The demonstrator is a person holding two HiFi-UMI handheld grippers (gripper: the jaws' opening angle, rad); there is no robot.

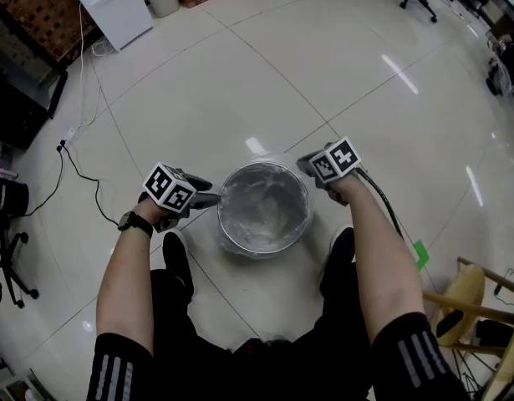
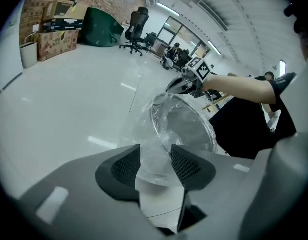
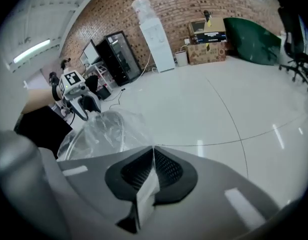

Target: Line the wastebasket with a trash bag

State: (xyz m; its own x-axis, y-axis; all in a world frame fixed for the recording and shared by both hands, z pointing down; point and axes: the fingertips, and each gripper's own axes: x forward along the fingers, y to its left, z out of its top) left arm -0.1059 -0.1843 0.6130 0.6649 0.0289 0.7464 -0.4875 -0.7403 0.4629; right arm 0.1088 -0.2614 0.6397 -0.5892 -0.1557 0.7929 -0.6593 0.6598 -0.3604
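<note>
A: How does the trash bag [image 1: 265,200] look?

B: Clear, crinkled film. It sits inside the round wastebasket [image 1: 240,242] and puffs up over the rim. The basket stands on the floor between the person's shoes [image 1: 177,257], with a gripper at each side of it.

A: And the grips?

B: The left gripper [image 2: 156,153] has its jaws about half apart, with a fold of film between the pads. It doesn't look clamped. The right gripper [image 3: 153,156] has its jaws fully together by the opposite rim.

A: The room?

B: A glossy white tiled floor [image 1: 240,82], a brick wall [image 3: 194,4], a water dispenser [image 3: 156,39], cardboard boxes [image 3: 206,51] and an office chair [image 3: 294,44] further off.

A: Anything unclear?

B: Whether the right jaws nip any film — it's too thin to tell. The basket's bottom is veiled by the bag.
</note>
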